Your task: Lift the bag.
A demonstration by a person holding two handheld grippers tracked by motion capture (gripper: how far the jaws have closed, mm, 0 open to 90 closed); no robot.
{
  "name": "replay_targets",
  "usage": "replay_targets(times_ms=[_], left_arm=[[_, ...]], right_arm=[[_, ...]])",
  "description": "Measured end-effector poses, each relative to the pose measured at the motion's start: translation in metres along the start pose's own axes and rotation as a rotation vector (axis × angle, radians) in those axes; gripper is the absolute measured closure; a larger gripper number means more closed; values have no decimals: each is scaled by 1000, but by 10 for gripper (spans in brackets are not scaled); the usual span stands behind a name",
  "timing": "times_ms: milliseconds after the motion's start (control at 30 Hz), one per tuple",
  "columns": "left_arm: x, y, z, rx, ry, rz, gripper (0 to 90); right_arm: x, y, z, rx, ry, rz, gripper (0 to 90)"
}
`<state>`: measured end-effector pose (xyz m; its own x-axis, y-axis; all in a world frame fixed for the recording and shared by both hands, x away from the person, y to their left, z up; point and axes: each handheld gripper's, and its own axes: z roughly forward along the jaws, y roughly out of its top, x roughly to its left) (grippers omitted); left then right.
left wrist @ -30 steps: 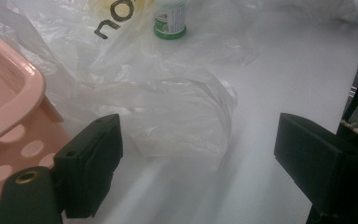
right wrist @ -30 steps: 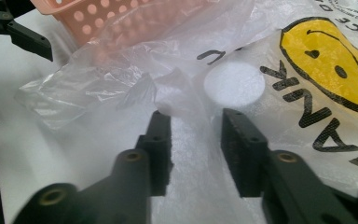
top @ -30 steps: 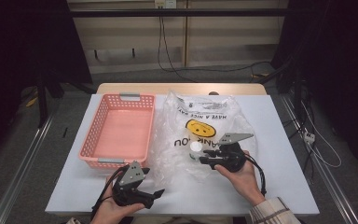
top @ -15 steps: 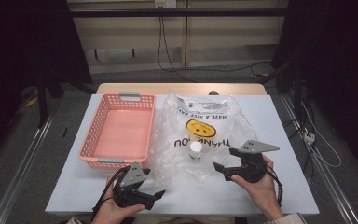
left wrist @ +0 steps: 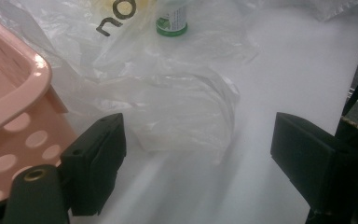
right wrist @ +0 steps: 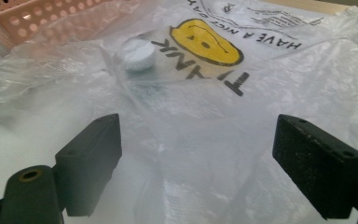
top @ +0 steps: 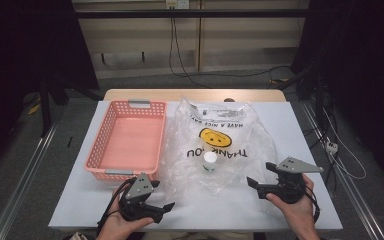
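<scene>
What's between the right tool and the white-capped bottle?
The clear plastic bag. The bottle stands upright inside it, so film covers it toward the right tool, whose jaws have just been opening with nothing between them. The table there is otherwise bare.

A white table (top: pixel 300 125) carries a pink perforated plastic basket (top: pixel 127 142) on its left half. Just beside it lies a crumpled clear plastic bag (top: pixel 250 142) printed with a yellow smiley, spread across the middle.
</scene>
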<state>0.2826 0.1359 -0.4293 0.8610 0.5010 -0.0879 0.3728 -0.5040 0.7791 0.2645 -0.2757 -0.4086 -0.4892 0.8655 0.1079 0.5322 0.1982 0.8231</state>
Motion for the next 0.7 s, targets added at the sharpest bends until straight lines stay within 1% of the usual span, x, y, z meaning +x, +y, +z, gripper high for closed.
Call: replay_targets(times_ms=[67,133,167,200,267,333,367,433,467,500,533,567,600,633,700], left_arm=[[2,0,3,2,-13,-11,200],[3,1,6,14,-28,-9,205],[4,1,7,24,-29,-2,205],[3,1,8,20,-34,-4,204],[2,2,9,17,-28,-2,204],[0,2,9,26,-30,11,205],[-1,2,9,27,-29,9,205],[-3,3,9,43,-28,33,211],[-4,3,10,38,-34,29,220],[-4,4,11,50,-36,41,231],[-4,4,12,56,-33,45,244],[-4,4,14,58,-37,39,250],[-4,4,14,72,-45,51,255],[-4,4,15,75,-46,51,269],[-4,4,19,83,-55,55,297]], right_arm=[[-2,-1,-3,-1,-9,8,147],[-4,-3,-7,-3,-19,15,148],[-4,-4,-9,-7,-24,18,148],[-5,-5,-11,-7,-29,24,148],[-7,-7,-15,-10,-37,30,145],[-8,-10,-19,-3,-52,20,142],[-9,-12,-20,2,-59,11,143],[-10,-17,-23,15,-79,-3,143],[-10,-20,-24,21,-78,-4,144],[-11,-22,-25,28,-76,0,144],[-11,-24,-26,33,-75,6,144],[-11,-26,-28,40,-72,11,144],[-10,-28,-29,49,-64,13,145],[-8,-30,-30,58,-58,6,156],[-2,-34,-32,83,-46,-27,187]])
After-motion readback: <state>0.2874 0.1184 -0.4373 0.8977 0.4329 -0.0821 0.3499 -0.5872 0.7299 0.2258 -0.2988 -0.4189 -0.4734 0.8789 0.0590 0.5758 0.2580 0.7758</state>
